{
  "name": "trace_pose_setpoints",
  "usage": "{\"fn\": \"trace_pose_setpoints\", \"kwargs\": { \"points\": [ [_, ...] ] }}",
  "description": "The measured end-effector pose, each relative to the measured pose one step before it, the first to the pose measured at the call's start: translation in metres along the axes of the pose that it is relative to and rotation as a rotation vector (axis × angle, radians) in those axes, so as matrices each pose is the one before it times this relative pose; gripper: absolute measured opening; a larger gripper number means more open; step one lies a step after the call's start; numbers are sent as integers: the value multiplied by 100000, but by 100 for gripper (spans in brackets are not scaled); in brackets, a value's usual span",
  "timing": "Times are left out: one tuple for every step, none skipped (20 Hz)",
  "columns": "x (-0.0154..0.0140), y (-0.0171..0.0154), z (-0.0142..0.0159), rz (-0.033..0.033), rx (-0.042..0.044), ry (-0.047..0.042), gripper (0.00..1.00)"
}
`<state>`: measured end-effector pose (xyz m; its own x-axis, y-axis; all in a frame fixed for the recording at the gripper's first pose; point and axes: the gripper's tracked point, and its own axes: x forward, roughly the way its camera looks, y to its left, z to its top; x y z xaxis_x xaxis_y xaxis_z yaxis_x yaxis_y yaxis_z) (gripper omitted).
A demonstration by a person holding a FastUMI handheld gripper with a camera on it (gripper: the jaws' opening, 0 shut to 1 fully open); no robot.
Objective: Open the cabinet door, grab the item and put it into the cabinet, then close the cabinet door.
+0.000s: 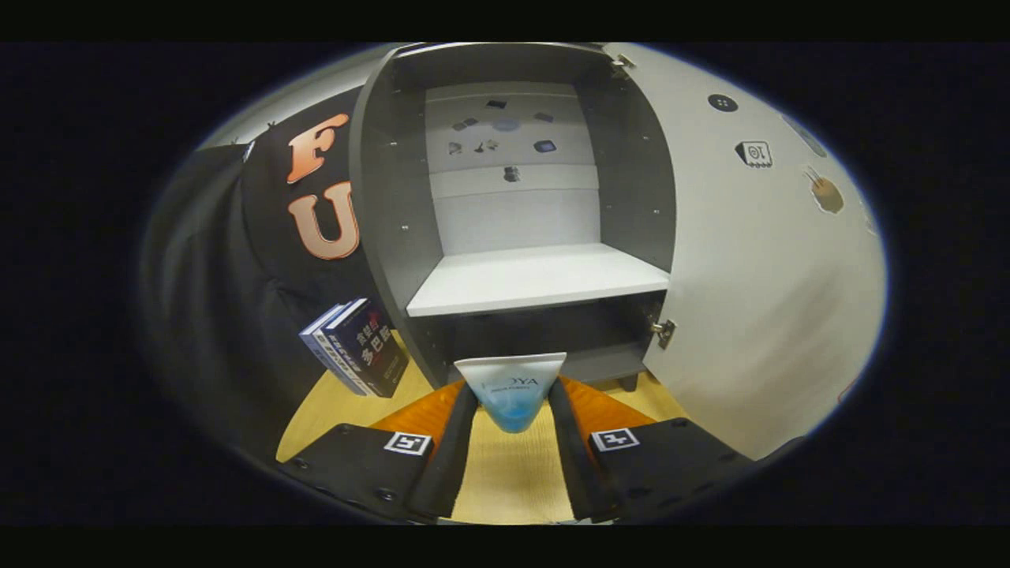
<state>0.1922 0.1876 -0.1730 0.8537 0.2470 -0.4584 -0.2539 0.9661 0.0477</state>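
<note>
My gripper (511,394) is shut on a white and blue squeeze tube (511,388), which stands up between the two fingers with its flat crimped end on top. Straight ahead stands the grey cabinet (390,205) with its door (750,276) swung wide open to the right. Its white shelf (536,278) lies bare just beyond and above the tube. A dark lower compartment (552,331) sits under the shelf, directly behind the tube.
Two dark books (357,349) lean against the cabinet's left side on the wooden table (347,394). A metal hinge (663,331) sticks out at the door's lower edge. Small stickers dot the cabinet's back panel (505,134) and the door's inner face.
</note>
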Motion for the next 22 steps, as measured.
{"fn": "trace_pose_setpoints", "kwargs": {
  "points": [
    [76, 287, 905, 52, -800, -1271, 60],
    [100, 206, 886, -63, -760, -1103, 60],
    [143, 257, 809, 215, -759, -743, 60],
    [81, 323, 737, 352, -303, -439, 60],
    [205, 284, 763, 417, 90, -657, 60],
    [201, 254, 841, 215, 31, -842, 60],
    [341, 182, 785, 93, -289, -645, 60],
    [348, 44, 790, -59, -680, -773, 60],
    [464, 248, 832, -94, -742, -461, 60],
    [586, 67, 887, -193, -903, -941, 60],
    [622, -149, 811, -721, -796, -1057, 60],
    [682, -189, 744, -716, -512, -768, 60],
    [801, -72, 702, -503, -100, -544, 60],
    [791, -272, 652, -752, 244, -368, 60],
    [983, -221, 603, -757, 373, -511, 60],
    [839, -218, 563, -648, 672, -345, 60],
    [837, -275, 578, -706, 761, -472, 60],
    [783, -270, 506, -541, 451, -524, 60],
    [1042, -215, 400, -659, -120, -229, 60],
    [1122, -322, 332, -1196, -759, -76, 60],
    [888, -206, 65, -964, -882, 189, 60],
    [833, -87, -46, -616, -778, 495, 60]
  ]
}}
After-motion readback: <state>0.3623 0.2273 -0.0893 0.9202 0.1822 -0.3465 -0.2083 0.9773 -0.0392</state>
